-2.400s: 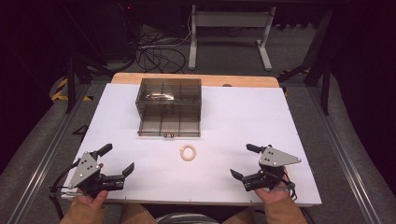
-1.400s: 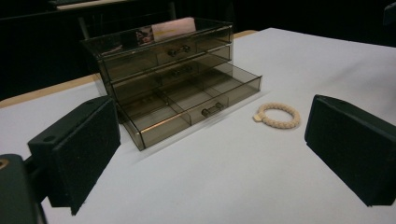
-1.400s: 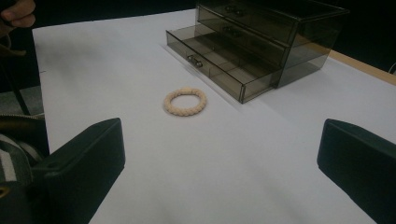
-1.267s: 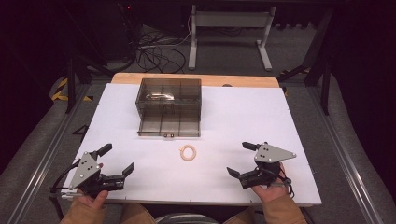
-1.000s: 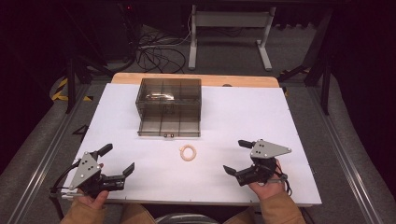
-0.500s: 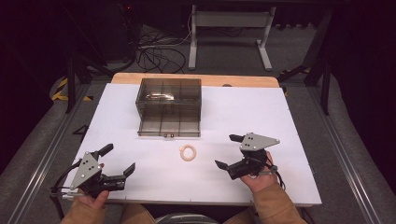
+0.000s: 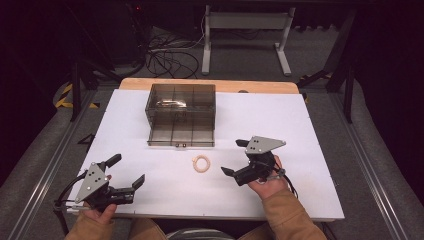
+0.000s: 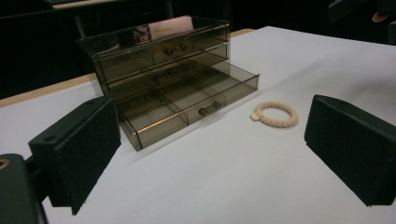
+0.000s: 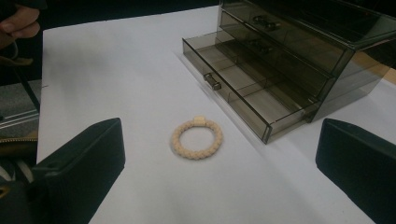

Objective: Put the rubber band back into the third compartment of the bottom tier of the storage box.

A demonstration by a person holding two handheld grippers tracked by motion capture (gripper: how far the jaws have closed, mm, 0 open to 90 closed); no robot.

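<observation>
Right gripper: jaws wide, empty, just right of bracelet, facing it; nearer hand. Left gripper: wide, empty, farther left. Bracelet: flat on table, just before drawer box, bottom drawer open.

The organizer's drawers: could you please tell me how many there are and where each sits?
3. The bottom drawer is pulled open toward the bracelet; the middle drawer and the top drawer sit shut, stacked above it.
</observation>
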